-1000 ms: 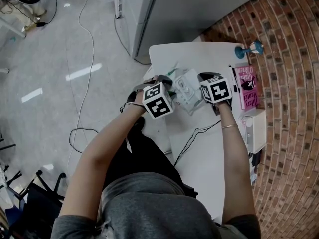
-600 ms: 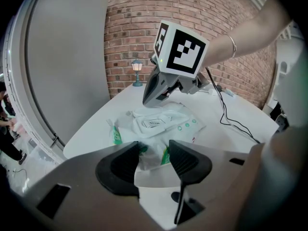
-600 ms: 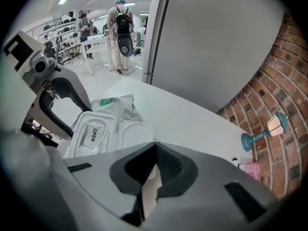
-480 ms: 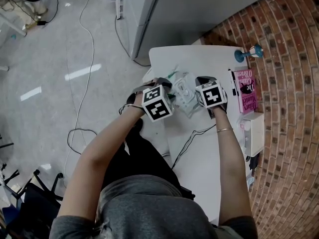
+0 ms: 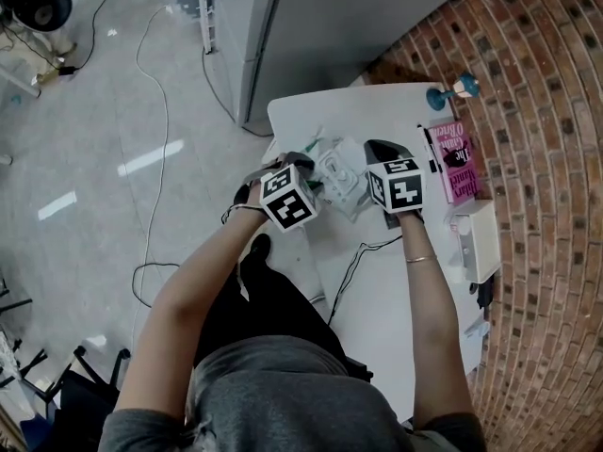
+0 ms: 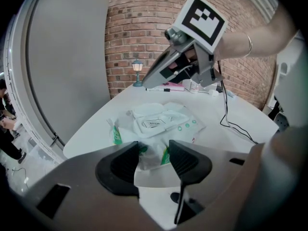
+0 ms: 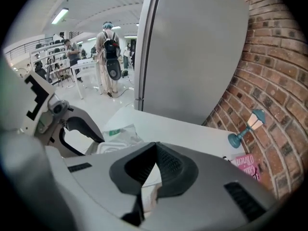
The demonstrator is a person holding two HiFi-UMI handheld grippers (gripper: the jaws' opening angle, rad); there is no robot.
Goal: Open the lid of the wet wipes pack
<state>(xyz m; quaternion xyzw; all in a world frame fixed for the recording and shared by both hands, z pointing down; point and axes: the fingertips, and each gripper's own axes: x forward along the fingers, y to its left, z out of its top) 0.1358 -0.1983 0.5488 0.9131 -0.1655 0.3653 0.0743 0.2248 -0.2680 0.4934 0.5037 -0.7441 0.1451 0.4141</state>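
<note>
White pack point(image 5: 341, 172), nine-o'clock end clamped by left gripper point(image 6: 153, 155); right gripper point(image 7: 155, 153) at three o'clock, jaws together: pinch lid point(image 6: 155, 122) edge, lift slowly.

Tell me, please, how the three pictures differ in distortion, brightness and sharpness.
Head view: dim and flat, the brick wall bends strongly, light streaks glare on the floor. Left gripper view: black rounded corners, the wet wipes pack sharp and evenly lit. Right gripper view: the same black corners, ceiling lights burnt out white, the far people small and soft.
</note>
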